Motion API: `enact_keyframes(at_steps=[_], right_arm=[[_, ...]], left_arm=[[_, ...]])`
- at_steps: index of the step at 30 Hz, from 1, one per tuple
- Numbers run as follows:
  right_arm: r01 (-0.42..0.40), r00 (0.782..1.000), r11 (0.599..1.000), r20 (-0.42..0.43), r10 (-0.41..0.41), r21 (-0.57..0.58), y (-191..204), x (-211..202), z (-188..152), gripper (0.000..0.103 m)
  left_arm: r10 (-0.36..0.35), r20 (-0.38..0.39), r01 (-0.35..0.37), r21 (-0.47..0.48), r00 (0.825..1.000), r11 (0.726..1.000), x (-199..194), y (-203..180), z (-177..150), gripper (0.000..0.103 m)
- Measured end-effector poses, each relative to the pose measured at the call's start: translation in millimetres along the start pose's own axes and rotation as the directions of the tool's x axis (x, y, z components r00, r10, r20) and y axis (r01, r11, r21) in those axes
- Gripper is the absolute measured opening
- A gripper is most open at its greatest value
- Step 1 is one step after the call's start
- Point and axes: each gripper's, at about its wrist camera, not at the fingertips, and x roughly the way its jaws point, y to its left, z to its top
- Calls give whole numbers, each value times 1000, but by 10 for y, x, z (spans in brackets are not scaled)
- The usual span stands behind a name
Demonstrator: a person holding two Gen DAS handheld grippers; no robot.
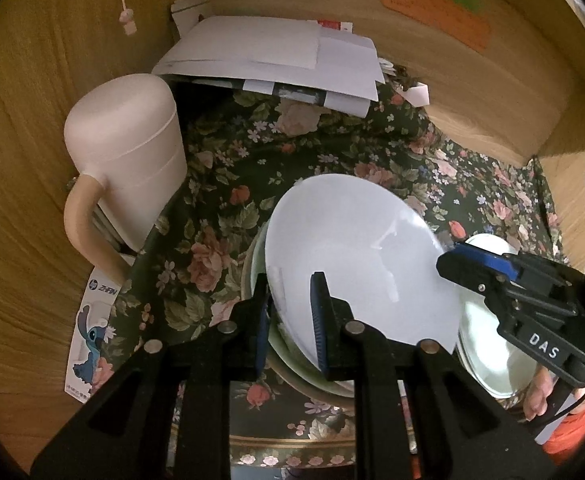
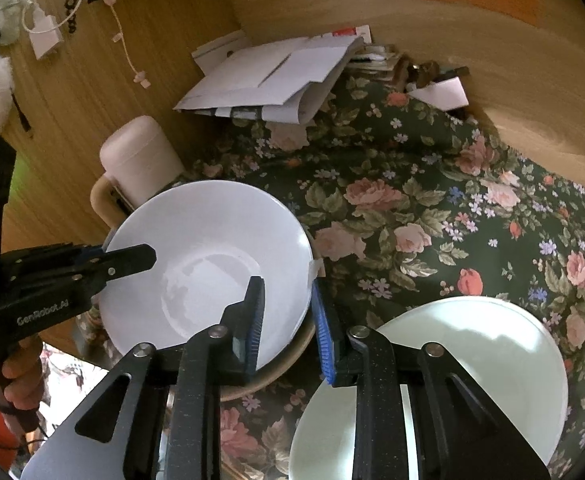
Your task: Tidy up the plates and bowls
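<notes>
- Left wrist view: my left gripper (image 1: 290, 320) had its two blue-padded fingers pinching the near rim of the white bowl (image 1: 356, 256), one pad outside the wall and one inside.
- The white bowl sat tilted inside a pale green bowl (image 1: 288, 364), whose rim showed below and left of it, between and under my fingers.
- The right gripper (image 1: 450, 254) came in from the right edge, its tips at the far right rim of the white bowl; from here I could not tell whether its pads pressed on the rim.
- A pale plate (image 1: 488, 344) lay just right of the bowls, partly behind that gripper.
- Everything rested on a floral tablecloth (image 1: 252, 168); a cream lidded jug (image 1: 128, 168) stood to the left and a pile of papers (image 1: 272, 56) lay at the back.
- Right wrist view: my right gripper (image 2: 286, 320) straddled the white bowl's (image 2: 208, 264) near right rim, one finger inside the bowl and one outside. A narrow gap showed between the pads and the wall, so the fingers stood slightly apart rather than clamped.
- A tan bowl rim (image 2: 276, 372) showed under the white bowl.
- The left gripper (image 2: 132, 258) reached from the left over the bowl's left rim, gripped by a hand (image 2: 20, 376).
- The pale plate (image 2: 472, 360) lay lower right, beside the bowls, partly under my right finger.
</notes>
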Motion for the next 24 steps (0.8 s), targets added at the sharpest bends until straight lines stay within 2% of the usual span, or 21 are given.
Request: enact_keyframes(at_steps=[5,7,9,11,16,18,24], right_arm=[[-2,1000,1000,3,2,0,-12,-16,3,32],[-1,1000,1000,5,1,10,-38,-19,5,37],[-2,1000,1000,4,2,21,-66,-12,4,39],[-3,1000,1000,-2,3,28,-82,-2,0,42],[5,1000,1000,-22,-4,28,-83,50,-32,45],[4,999,1000,-34,-3,27,-93,82,-45,47],[-16,996,999,-88,19,34,-109,225,-81,47]], left_arm=[[-7,-10,7,-1,1000,1000,-17,28,13,19],[13,6,-13,6,1000,1000,-74,35,26,22],[29,47,-30,21,998,999,-160,34,36,38],[32,69,-34,23,997,999,-218,56,41,46],[33,18,-33,-4,999,999,-95,192,-1,46],[16,-17,-17,-28,1000,999,2,248,-57,47],[-52,-38,50,-53,998,997,92,286,-127,47]])
